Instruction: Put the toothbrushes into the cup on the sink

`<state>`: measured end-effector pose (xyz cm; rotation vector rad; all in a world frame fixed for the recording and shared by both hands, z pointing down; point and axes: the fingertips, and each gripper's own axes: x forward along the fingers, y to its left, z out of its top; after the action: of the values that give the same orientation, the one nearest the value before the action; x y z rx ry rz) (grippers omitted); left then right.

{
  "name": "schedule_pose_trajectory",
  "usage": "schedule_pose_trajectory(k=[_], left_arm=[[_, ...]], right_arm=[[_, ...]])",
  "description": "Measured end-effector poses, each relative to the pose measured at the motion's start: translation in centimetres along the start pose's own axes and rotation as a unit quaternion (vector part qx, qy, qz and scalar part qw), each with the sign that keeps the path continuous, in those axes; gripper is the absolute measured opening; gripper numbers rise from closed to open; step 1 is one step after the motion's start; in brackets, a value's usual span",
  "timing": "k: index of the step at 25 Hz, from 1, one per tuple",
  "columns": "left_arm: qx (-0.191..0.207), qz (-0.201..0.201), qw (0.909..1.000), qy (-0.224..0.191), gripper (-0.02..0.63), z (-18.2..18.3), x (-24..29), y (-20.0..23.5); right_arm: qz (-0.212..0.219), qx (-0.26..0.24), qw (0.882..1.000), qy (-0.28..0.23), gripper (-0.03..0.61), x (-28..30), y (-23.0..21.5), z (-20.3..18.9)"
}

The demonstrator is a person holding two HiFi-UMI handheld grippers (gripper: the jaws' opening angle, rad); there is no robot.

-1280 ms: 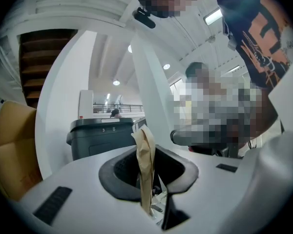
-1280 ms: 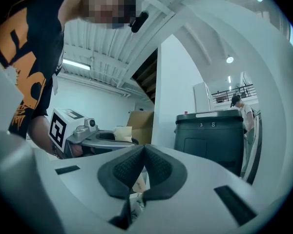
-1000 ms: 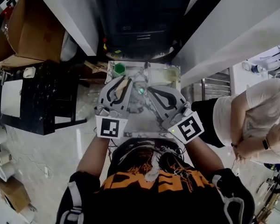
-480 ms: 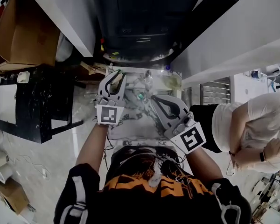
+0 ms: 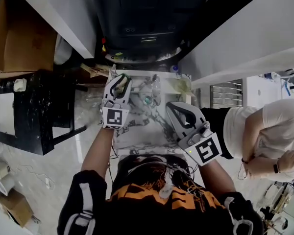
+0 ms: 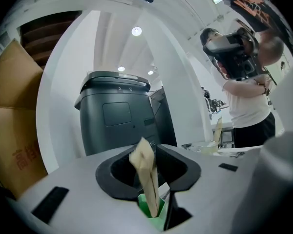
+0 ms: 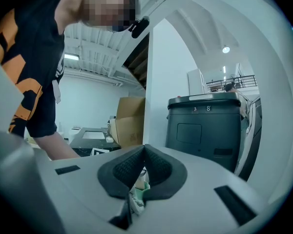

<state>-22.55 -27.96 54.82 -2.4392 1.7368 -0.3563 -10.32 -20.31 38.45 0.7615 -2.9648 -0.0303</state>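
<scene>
Tan and slim, the toothbrush (image 6: 147, 179) stands almost upright in the left gripper view, its lower end down inside the green cup (image 6: 158, 221). The left gripper (image 6: 150, 152) has just been opening. Its dark pads now stand clear on either side of the stick, so I read it as let go, with the brush between the jaws but not pinched.

In the right gripper view, the right gripper (image 7: 144, 152) has its ribbed pads pressed together with nothing between them. A sliver of green shows low in the gap, probably the same cup.

From the head view, the left gripper (image 5: 119, 81) sits at the far left corner of the marbled sink top (image 5: 142, 131), right over the cup. The right gripper (image 5: 173, 106) hangs back, well apart from it.

I'd judge the brush light, stiff and narrow, and smooth enough to swivel in the pads. The best hold is mid-handle, across its flat faces. The cup looks light too, so a nudge on the way out could tip it.
</scene>
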Motion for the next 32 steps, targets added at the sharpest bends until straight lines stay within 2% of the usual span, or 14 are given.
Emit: schedule_pose_trajectory(k=[2,5,7,9,10,13,14,19,22,26,32], left_arm=[[-0.003,-0.005,1.0,0.001,0.161,-0.1,0.1,-0.1],[-0.004,-0.006,1.0,-0.002,0.167,0.5,-0.3,0.0],[0.01,-0.009,0.9998,-0.015,0.167,2.2,-1.0,0.1],[0.03,-0.024,0.9983,-0.043,0.169,5.8,-2.1,-0.2],[0.022,-0.038,0.9971,-0.062,0.166,8.0,-2.9,-0.4],[-0.08,-0.065,0.9892,-0.104,0.132,14.1,-5.7,-1.1],[-0.091,-0.07,0.9876,-0.106,0.121,15.8,-6.6,-1.4],[-0.08,-0.088,0.9874,-0.104,0.1,21.5,-10.1,-3.9],[-0.061,-0.097,0.9882,-0.102,0.088,23.5,-11.4,-5.1],[-0.065,-0.109,0.9843,-0.122,0.086,26.2,-12.5,-7.2],[-0.07,-0.13,0.9827,-0.112,0.058,26.7,-12.8,-11.2]], right_arm=[[-0.001,-0.002,1.0,0.002,0.014,0.0,0.1,-0.1],[-0.001,-0.004,1.0,0.001,0.014,0.0,0.4,0.2],[-0.002,-0.004,1.0,0.0,0.014,0.0,0.6,0.5],[-0.003,-0.006,1.0,-0.003,0.014,-0.2,0.8,0.8],[-0.004,-0.007,1.0,-0.006,0.014,-0.3,0.8,1.0],[-0.01,-0.007,1.0,-0.018,0.014,-0.7,0.9,1.8],[-0.011,-0.007,1.0,-0.023,0.014,-0.8,1.0,2.1],[-0.01,-0.003,0.998,-0.054,0.014,-2.3,1.3,4.6],[-0.019,-0.007,0.997,-0.079,0.014,-3.2,1.2,6.0],[-0.033,-0.005,0.994,-0.105,0.014,-5.4,1.2,7.1],[-0.046,-0.01,0.992,-0.114,0.014,-9.2,1.3,7.9]])
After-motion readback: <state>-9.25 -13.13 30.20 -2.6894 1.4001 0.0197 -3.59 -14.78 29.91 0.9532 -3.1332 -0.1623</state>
